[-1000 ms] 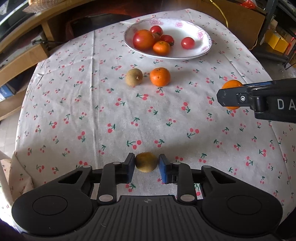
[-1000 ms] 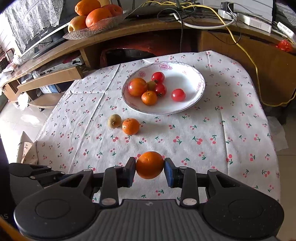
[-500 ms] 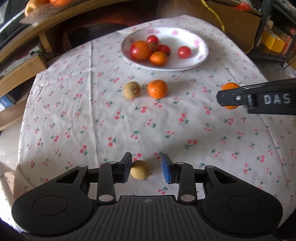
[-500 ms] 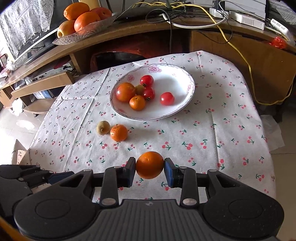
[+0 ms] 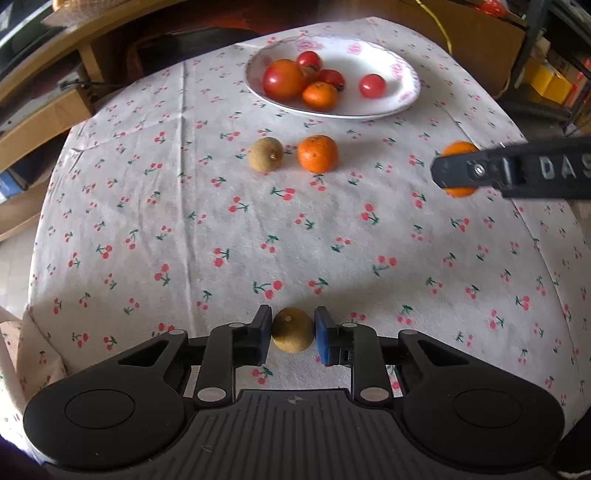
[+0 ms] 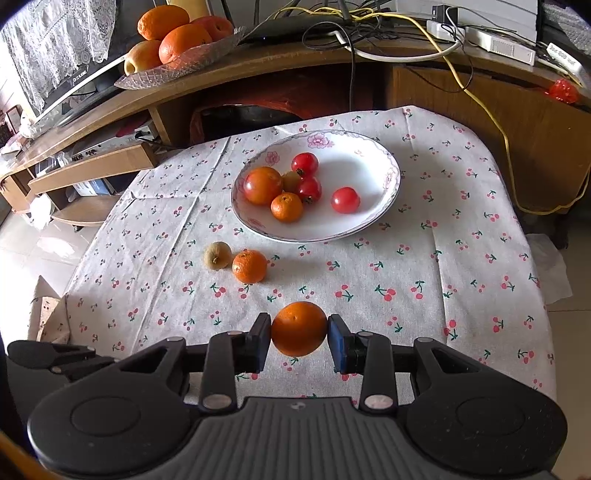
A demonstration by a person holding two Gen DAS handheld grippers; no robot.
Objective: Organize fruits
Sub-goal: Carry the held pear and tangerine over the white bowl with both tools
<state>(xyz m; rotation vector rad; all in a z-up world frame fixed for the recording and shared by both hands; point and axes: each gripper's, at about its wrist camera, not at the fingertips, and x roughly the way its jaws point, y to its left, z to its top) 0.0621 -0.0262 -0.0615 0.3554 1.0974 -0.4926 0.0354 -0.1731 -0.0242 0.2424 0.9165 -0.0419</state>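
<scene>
Ahead of both your grippers, a cherry-print tablecloth [image 6: 424, 258] carries a white bowl [image 6: 388, 192] of fruit, while your right gripper [image 6: 299, 338] is clamped on an orange [image 6: 299, 328] and your left gripper [image 5: 292, 334] pinches a small brown fruit [image 5: 292, 329].

1. This is looking like a home living room: a table is wearing a cherry-print tablecloth [image 6: 369, 266] in the middle of the frame.
2. A floral plate [image 6: 384, 206] is sitting on it, holding fruit.
3. A wooden TV stand [image 6: 258, 66] is running across the top of the frame, carrying a glass fruit dish [image 6: 207, 51] at upper left.
4. A lace cloth [image 6: 55, 40] is hanging over a TV [image 6: 81, 85] at far left.
5. Cables [image 6: 369, 33] are trailing at upper right.
</scene>
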